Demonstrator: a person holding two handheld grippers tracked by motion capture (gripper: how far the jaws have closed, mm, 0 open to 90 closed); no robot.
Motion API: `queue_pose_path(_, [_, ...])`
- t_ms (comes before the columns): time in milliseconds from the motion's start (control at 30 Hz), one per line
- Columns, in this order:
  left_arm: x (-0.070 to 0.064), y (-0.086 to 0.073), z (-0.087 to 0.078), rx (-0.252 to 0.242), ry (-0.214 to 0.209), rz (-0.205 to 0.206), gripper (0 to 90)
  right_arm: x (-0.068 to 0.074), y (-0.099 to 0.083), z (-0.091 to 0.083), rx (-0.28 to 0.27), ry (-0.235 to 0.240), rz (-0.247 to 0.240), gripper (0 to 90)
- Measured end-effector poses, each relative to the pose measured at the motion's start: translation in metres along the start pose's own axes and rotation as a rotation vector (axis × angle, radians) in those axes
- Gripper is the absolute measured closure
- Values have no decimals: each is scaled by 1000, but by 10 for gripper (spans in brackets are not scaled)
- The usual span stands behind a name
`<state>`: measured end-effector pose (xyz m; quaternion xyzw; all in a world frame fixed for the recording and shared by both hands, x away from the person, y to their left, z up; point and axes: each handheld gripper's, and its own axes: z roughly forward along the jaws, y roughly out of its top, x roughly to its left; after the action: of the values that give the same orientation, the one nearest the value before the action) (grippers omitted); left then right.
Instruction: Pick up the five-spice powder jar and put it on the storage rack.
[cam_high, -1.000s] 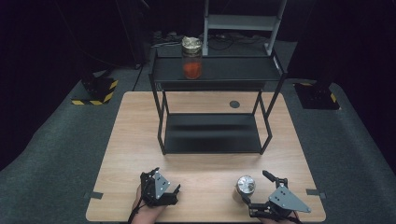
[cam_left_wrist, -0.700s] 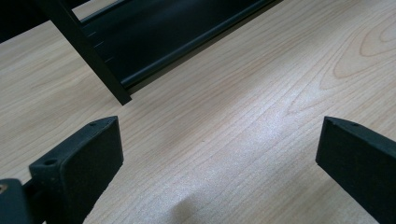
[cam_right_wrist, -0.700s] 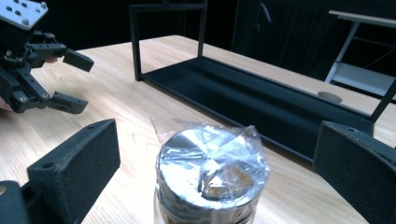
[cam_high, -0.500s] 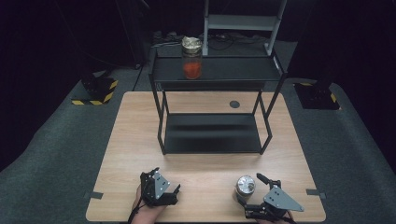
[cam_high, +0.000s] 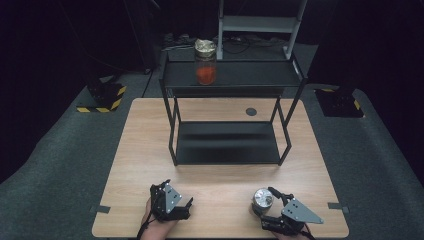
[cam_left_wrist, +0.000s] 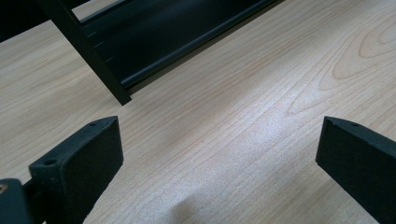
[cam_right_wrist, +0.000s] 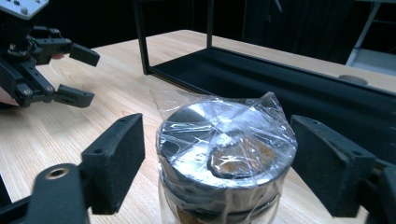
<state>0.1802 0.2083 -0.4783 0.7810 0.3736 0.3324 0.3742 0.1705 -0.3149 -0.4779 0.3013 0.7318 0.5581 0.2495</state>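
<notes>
My right gripper straddles the wrapped jar, slim gaps each side; ahead, bare table, then the black shelf blocks passage.

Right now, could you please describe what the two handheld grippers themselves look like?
Both are black two-jaw tools. The left gripper and the right gripper each carry a grey three-cornered plate on top, seen from the high view. In the gripper views the jaws end in thick, matte black rectangular pads with small round holes near their bases. A brass-coloured insert sits in the right gripper's linkage. No sleeves are visible.
</notes>
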Motion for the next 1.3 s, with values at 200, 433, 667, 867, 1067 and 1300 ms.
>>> queue_pose_path(200, [0, 0, 0, -1, -1, -3, 10, -5, -5, 1, 4, 11, 21, 261])
queue_pose_path(433, [1, 0, 0, -1, -1, -3, 10, -6, -12, 1, -26, 18, 30, 318])
queue_pose_path(667, [1, -1, 0, -4, -2, -7, 10, -4, -19, 1, -51, 11, 21, 332])
queue_pose_path(867, [1, -1, 0, -6, -3, -8, 10, -3, -20, 1, -57, 6, 11, 339])
queue_pose_path(1067, [2, -2, -1, -9, -5, -11, 10, -3, -18, 0, -55, -1, 22, 342])
queue_pose_path(1300, [2, -2, -1, -10, -6, -11, 10, -3, -18, -7, -79, -46, 26, 341])
